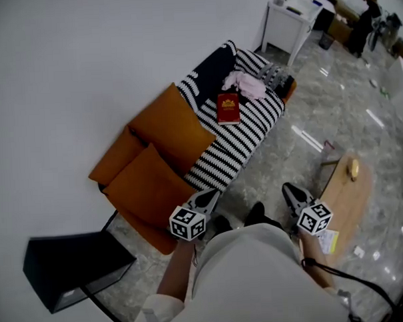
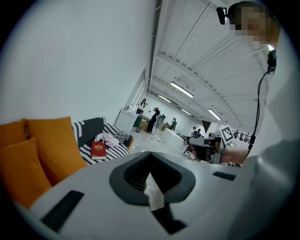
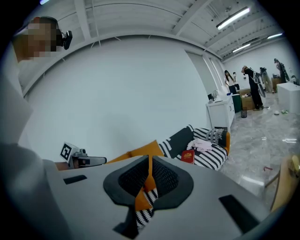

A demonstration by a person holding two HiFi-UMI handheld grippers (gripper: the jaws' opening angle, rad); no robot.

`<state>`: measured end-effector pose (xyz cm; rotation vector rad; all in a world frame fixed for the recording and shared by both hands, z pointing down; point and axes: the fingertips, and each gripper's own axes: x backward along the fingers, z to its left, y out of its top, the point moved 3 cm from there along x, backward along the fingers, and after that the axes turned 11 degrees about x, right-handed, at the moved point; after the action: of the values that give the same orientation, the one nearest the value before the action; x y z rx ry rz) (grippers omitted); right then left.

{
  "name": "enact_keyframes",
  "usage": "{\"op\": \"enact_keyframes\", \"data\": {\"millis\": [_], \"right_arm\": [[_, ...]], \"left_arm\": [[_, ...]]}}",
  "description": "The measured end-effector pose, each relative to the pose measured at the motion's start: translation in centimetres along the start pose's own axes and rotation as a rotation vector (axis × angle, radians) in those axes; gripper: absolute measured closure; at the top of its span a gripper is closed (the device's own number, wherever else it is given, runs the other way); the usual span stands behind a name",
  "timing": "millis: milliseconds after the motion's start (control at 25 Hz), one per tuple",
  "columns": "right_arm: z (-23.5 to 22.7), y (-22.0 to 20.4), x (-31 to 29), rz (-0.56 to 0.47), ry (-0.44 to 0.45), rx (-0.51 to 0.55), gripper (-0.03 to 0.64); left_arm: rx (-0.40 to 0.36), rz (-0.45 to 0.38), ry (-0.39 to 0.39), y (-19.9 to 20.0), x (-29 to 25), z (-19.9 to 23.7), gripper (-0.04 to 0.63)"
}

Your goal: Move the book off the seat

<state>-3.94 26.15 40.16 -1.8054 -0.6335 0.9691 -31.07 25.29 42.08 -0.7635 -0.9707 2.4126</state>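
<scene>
Shirt (image 1: 260,274) across shoes (image 1: 256,212); book (image 1: 228,109) cover lettering illegible

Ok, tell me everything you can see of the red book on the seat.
The book is closed, a red cover with a gold emblem, lying flat and face up on the black-and-white striped seat cover. A pink cloth lies by its far corner; contact is unclear. The orange cushions sit apart from it. Nothing else touches it.
</scene>
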Motion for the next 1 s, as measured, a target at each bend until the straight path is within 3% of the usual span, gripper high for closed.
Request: {"op": "enact_keyframes", "data": {"millis": [240,480,1000], "right_arm": [[-0.9,0.4,-1.7,0.013,0.014,0.000,0.569],[-2.7,1.4,-5.1,0.027,0.082,-0.017,0.569],[-11.4,5.7,-12.2,0.064,0.164,-0.039,0.569]], "left_arm": [[0.017,-0.010,-0.002,0.8,-0.7,0.8,0.594],[0.032,-0.019,0.008,2.5,-2.8,2.0,0.594],[0.059,-0.024,0.060,7.9,-11.4,4.1,0.594]]}}
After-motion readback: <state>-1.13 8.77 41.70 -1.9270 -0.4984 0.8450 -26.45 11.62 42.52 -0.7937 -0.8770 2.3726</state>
